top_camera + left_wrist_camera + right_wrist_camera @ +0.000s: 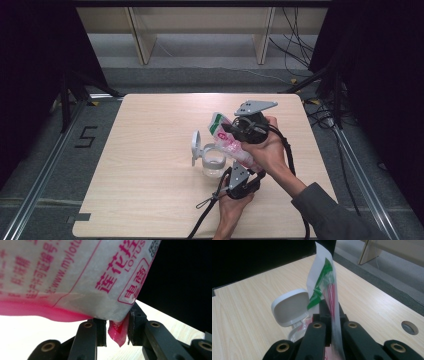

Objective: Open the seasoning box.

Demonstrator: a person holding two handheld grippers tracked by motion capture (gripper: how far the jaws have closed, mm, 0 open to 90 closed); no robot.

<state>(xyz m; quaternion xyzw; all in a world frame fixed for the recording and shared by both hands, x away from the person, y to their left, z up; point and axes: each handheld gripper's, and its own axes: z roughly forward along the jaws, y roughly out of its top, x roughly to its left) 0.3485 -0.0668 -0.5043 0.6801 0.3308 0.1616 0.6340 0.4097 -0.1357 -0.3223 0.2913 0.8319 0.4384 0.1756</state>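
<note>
A white plastic bag (227, 140) with pink and green print hangs tilted over a clear round container (214, 164) whose white flip lid (195, 147) stands open. My right gripper (233, 132) is shut on the bag's upper part. In the right gripper view the jaws (331, 312) pinch the thin film, with the lid (289, 307) and the container rim (295, 334) just beyond. My left gripper (249, 169) grips the bag's lower end from the near side. In the left gripper view a pink corner (117, 333) of the bag (82, 277) sits pinched between its jaws (117, 325).
The light wooden table (150, 200) has bare room to the left and front. A cable hole (409, 327) lies near its edge. Black cables (210, 205) trail from the grippers toward the person. Shelving legs (142, 40) and floor cables stand beyond the far edge.
</note>
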